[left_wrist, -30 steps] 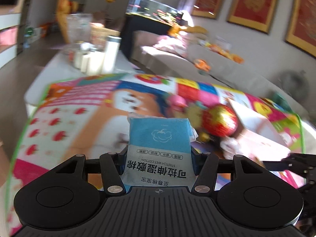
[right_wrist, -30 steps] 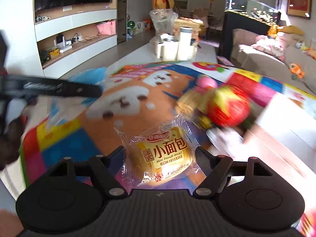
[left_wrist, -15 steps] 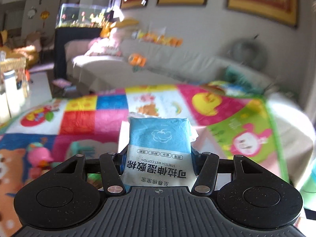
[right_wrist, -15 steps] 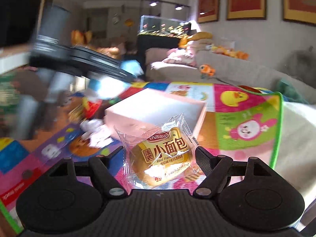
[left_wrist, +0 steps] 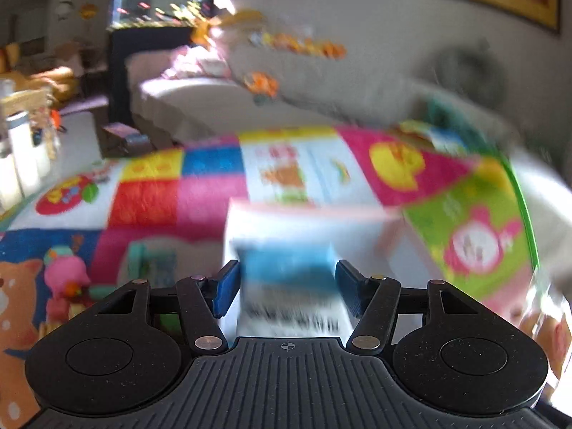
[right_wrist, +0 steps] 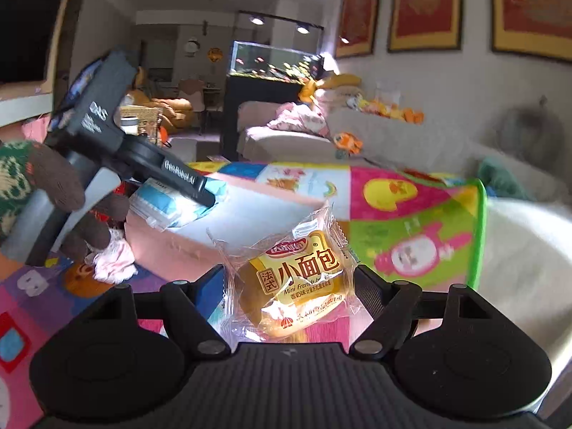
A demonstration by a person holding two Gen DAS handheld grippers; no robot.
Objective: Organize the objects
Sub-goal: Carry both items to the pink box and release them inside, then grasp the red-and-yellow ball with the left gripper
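My left gripper (left_wrist: 286,280) is shut on a blue wet-wipes packet (left_wrist: 289,268), which is blurred here. In the right wrist view that left gripper (right_wrist: 203,196) holds the wipes packet (right_wrist: 168,207) over the left part of an open pink box (right_wrist: 171,246) with a white inside. The same box (left_wrist: 286,207) lies just ahead in the left wrist view. My right gripper (right_wrist: 287,275) is shut on a clear-wrapped mini French bread (right_wrist: 296,282), held just in front of the box's near right corner.
The box lies on a colourful play mat (right_wrist: 411,214) whose green edge (right_wrist: 481,232) runs at the right. A pink toy (left_wrist: 64,275) and a crumpled pink-white thing (right_wrist: 114,261) lie left of the box. A gloved hand (right_wrist: 53,178) holds the left gripper. A sofa (right_wrist: 411,143) stands behind.
Both views have swung right, from the bear part of the mat to the pink box. The left gripper with its packet now hangs over the box. Both grips are unchanged.
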